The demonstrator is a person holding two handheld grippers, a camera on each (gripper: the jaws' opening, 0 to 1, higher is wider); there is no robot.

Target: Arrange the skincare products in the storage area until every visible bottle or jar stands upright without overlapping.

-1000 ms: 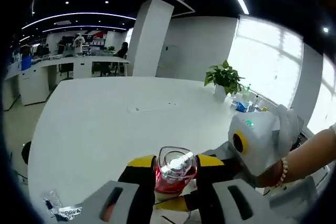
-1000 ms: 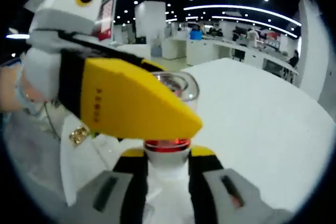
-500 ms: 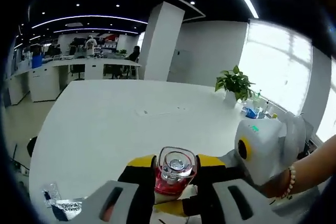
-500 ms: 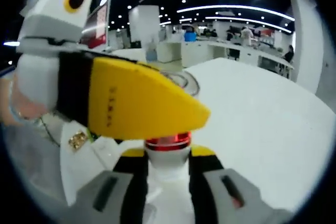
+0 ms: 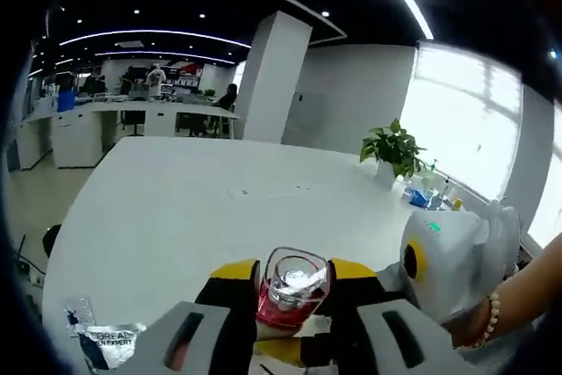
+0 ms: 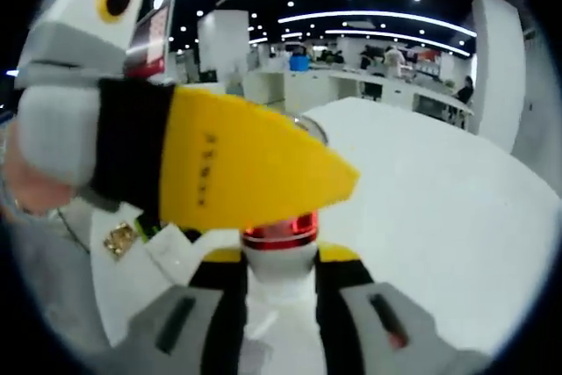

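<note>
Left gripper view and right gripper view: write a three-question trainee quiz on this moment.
1. True or false: the left gripper is shut on the red jar.
2. What lies on the white table at the lower left of the left gripper view? A) sachet B) spoon C) phone
3. Fill in: beyond the table's far edge, by the window, stands a potted ____.

Key: 1 true, and the right gripper grips the jar too. 2 A, the sachet. 3 plant.

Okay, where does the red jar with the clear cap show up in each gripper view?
Left gripper view: the red jar sits bottom centre, between the left gripper jaws.
Right gripper view: its red band is lower centre, under the left gripper's yellow jaw.
Shared landmark: the white table.
</note>
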